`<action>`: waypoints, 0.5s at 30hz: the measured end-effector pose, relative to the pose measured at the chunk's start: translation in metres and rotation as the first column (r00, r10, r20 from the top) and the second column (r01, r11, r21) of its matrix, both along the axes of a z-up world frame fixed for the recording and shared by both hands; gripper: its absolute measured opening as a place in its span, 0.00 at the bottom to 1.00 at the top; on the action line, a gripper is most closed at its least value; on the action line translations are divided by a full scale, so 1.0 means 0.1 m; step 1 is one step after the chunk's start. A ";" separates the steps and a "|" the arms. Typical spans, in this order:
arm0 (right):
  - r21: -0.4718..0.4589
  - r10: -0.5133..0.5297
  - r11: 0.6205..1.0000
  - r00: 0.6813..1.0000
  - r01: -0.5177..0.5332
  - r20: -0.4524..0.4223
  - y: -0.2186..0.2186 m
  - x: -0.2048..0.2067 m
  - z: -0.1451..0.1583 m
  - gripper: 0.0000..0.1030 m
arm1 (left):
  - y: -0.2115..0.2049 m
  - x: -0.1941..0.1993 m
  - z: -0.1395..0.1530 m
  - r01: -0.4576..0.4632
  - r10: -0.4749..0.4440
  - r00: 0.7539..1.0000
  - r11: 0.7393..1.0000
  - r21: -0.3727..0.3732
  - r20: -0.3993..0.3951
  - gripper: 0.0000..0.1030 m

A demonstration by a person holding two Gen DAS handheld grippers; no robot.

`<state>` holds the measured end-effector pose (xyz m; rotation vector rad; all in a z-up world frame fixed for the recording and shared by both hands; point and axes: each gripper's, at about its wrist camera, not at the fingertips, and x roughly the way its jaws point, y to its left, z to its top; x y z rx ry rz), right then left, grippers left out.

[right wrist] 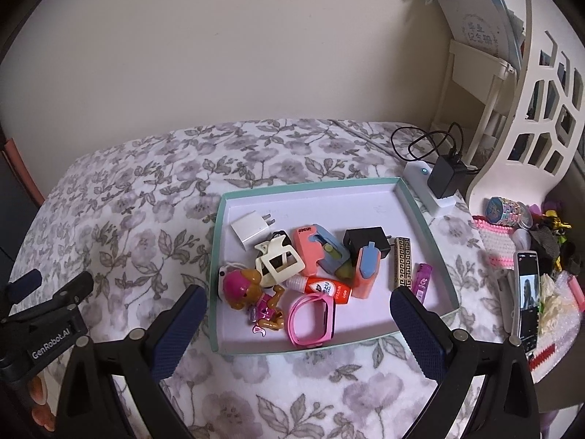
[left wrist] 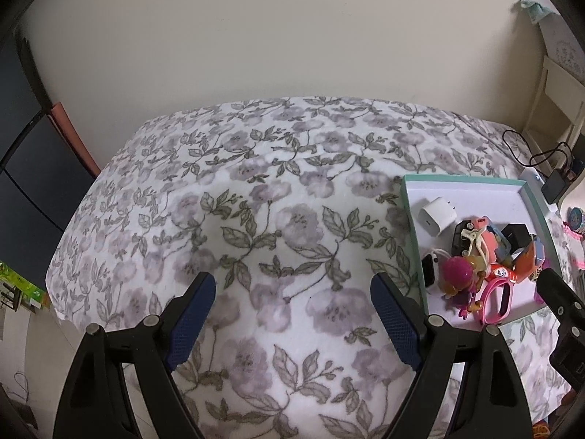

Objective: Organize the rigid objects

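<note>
On the floral bedspread (right wrist: 153, 226) sat a shallow teal-rimmed tray (right wrist: 424, 219) with the rigid odds and ends heaped in its near half: white plug charger (right wrist: 250, 231), cream hair claw (right wrist: 279, 261), pink-helmet toy pup (right wrist: 252, 292), pink watch band (right wrist: 312, 316), orange-capped little bottle (right wrist: 329, 287), two coral-and-blue clips (right wrist: 318, 250), black adapter (right wrist: 367, 241), gold patterned lighter (right wrist: 402, 260) and purple lighter (right wrist: 422, 281). Far half of the tray was bare. Both claws were spread wide and carried nothing: right gripper (right wrist: 298, 314) hung just over the tray's near edge, left gripper (left wrist: 292, 305) over bare blanket to the tray's left. Everything rigid in reach already lay inside the tray, so this fit either a pile waiting to be sorted out or a collection just gathered in; one moment couldn't settle which. Judgement: any pick from the heap would go best from above on a piece lying free at the edge, like the watch band or the purple lighter, since the middle pieces overlapped and would drag neighbours. The soft bedding might let the tray tip under pressure. Clutter at right, phone (right wrist: 528, 300) and beads, lay outside the tray.
</note>
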<state>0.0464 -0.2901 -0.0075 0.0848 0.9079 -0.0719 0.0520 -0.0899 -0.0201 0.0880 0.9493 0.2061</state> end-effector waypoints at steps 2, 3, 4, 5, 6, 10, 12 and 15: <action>0.000 0.003 1.000 1.000 -0.003 -0.004 0.00 0.00 -0.01 0.99 | 0.00 0.00 0.00 0.000 0.000 1.000 1.000 -0.003 0.000 0.85; 0.000 0.004 1.000 1.000 -0.004 -0.008 0.00 0.01 -0.02 0.99 | 0.00 0.00 0.00 -0.001 0.001 1.000 1.000 -0.004 -0.002 0.85; 0.000 0.005 1.000 1.000 -0.005 -0.013 0.00 0.01 -0.03 0.99 | 0.01 0.00 -0.01 -0.003 0.003 1.000 1.000 -0.005 -0.005 0.85; -0.002 0.006 1.000 1.000 -0.006 -0.016 0.00 0.02 -0.03 0.99 | 0.01 0.00 -0.02 -0.004 0.004 1.000 1.000 -0.008 -0.008 0.85; -0.004 0.005 1.000 1.000 -0.005 -0.019 0.00 0.03 -0.04 0.99 | 0.02 0.01 -0.01 -0.006 0.005 1.000 1.000 -0.010 -0.010 0.85; -0.008 0.003 1.000 1.000 -0.003 -0.030 -0.01 0.05 -0.06 0.99 | 0.02 0.01 -0.02 -0.005 0.005 1.000 1.000 -0.014 -0.013 0.85; -0.011 0.005 1.000 0.999 -0.005 -0.036 0.00 0.06 -0.07 0.99 | 0.01 0.01 -0.02 -0.003 0.003 1.000 1.000 -0.011 -0.017 0.85; -0.014 0.003 1.000 0.999 -0.004 -0.041 -0.01 0.07 -0.09 0.99 | -0.01 0.02 -0.03 0.004 -0.004 1.000 1.000 -0.007 -0.022 0.85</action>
